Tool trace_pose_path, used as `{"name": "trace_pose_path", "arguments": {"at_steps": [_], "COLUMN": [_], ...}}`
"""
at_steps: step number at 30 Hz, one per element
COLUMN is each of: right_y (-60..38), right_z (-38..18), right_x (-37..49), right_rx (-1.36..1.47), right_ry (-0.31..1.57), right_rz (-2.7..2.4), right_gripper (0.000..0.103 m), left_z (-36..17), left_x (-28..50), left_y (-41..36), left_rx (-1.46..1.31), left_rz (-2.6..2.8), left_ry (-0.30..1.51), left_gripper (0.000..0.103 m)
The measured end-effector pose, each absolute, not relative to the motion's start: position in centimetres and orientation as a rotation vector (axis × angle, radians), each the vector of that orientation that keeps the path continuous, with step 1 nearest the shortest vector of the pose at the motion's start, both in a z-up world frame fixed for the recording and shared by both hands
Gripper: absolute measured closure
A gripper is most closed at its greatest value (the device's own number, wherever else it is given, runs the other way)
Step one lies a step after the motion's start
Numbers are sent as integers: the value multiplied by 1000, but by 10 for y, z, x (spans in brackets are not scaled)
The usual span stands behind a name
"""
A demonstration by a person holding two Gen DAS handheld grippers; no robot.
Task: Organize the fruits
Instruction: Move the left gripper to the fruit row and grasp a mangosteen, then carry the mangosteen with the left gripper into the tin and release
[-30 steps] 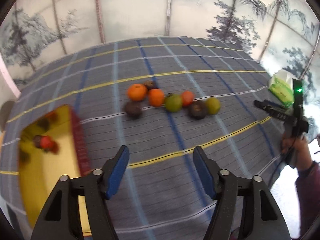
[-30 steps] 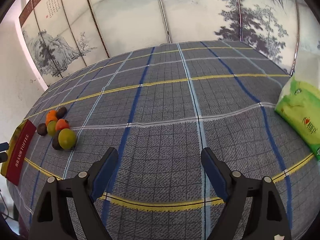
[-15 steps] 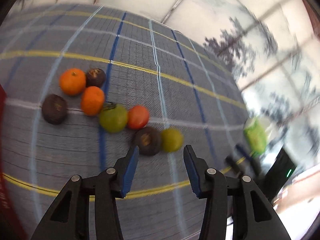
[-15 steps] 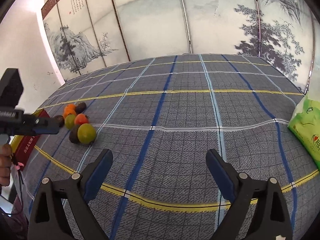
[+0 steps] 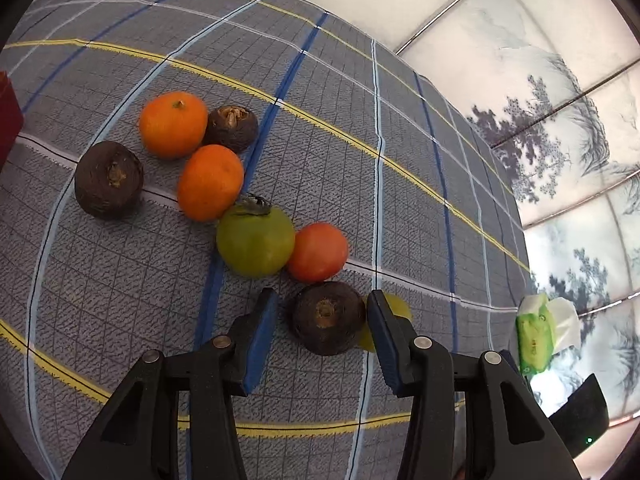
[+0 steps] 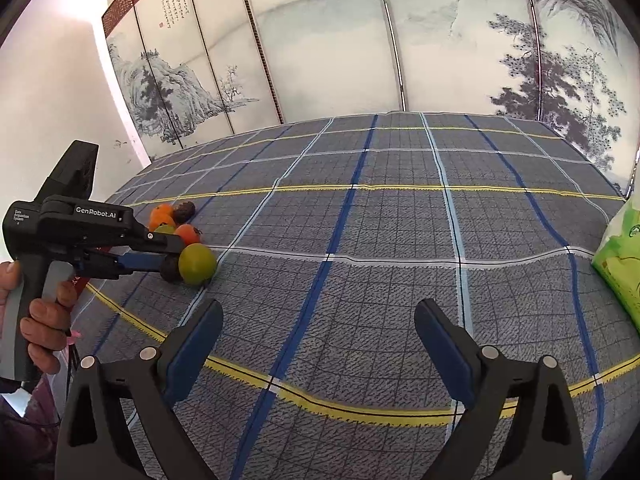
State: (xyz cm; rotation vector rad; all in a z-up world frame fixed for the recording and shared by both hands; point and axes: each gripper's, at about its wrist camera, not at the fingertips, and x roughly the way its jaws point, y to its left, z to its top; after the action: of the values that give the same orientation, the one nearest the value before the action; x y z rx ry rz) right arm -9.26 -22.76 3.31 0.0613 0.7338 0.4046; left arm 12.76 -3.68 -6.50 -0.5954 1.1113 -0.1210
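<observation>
Pick step: left claw (image 5: 322, 330) spread around the dark brown fruit (image 5: 327, 323) at lower centre, pads not yet touching; next needed closing without nudging the yellow-green fruit (image 5: 394, 311) beside it.

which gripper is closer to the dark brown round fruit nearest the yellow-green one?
Left. The left gripper straddles the dark brown round fruit, its jaws just closed in, not yet pressing. The right gripper hangs open over bare cloth, well away.
</observation>
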Motion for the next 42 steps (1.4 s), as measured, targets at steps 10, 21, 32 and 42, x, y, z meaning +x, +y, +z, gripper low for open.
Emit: {"name": "trace_pose_path", "arguments": {"at_steps": [10,21,32,42], "right_y": [-228,-222,-217,-217], "right_z": [32,27,21,16], "right_x": [-92,-85,-80,-74], "right_rx": [64,34,1,-7], "right_ry": [737,786,839,889], "right_rz": [396,366,321,287], "right_gripper": [6,3,3,3], "left_z": [-52,-47,-46,-43], "left_x": [93,58,42,31], "left_y": [-49,-20,-1,3], "left_rx": [-340,-247,-211,-162], "left_rz": [-144,-83,-27,-24], "left_ry": [1056,979,951,930], "left_gripper": [64,64,64,64]}}
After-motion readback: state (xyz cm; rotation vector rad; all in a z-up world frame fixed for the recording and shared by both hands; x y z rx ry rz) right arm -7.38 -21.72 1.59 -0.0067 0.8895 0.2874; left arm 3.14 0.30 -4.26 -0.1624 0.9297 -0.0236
